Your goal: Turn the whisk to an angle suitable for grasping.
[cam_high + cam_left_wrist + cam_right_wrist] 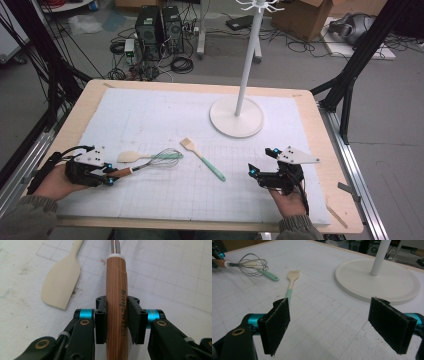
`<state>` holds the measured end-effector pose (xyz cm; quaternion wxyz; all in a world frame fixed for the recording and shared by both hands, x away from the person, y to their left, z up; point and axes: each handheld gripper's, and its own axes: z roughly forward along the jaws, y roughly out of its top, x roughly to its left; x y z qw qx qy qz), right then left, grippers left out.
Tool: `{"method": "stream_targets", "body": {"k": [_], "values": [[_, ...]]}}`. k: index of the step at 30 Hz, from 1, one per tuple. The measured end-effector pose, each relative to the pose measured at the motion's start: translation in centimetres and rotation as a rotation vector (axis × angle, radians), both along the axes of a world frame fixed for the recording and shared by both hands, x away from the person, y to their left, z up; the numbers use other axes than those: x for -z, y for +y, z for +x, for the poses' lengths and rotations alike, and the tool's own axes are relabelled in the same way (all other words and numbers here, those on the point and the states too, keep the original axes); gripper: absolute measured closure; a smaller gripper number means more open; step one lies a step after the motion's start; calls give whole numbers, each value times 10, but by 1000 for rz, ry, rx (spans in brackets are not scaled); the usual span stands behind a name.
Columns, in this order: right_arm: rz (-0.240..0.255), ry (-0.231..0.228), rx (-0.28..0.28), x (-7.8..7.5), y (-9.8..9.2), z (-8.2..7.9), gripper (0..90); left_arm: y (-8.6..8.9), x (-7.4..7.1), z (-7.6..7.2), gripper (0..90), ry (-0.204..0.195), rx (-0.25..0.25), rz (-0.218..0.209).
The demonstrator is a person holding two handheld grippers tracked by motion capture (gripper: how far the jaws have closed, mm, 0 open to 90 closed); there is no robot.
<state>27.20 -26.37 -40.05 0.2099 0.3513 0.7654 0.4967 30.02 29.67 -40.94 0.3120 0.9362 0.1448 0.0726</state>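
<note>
At the near left edge of the mat, the left gripper is clamped on the whisk by its wooden handle — in the left gripper view both pads press the handle's sides, the steel shaft running on ahead. The whisk lies low over the mat, wire head pointing right, over the green handle of a cream spatula whose blade lies just beside the whisk handle. At the near right, the right gripper hovers over bare mat with its jaws spread wide and nothing between them. Between the two hands, a little farther in, a brush with a green handle lies at a slant, apart from both. Beyond it, toward the far right of the mat, stands a white rack on a round base.
</note>
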Motion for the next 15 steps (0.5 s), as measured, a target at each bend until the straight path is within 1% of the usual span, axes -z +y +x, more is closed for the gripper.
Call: {"method": "stream_targets", "body": {"k": [4, 6, 15], "values": [[-3, -5, -6, 0, 0, 0, 164, -7, -5, -1, 704, -13, 14, -2], [-3, -7, -8, 0, 1, 0, 164, -11, -7, 0, 703, -17, 26, 9], [-2, -1, -18, 0, 1, 0, 164, -25, -10, 2, 703, -16, 44, -9]]}}
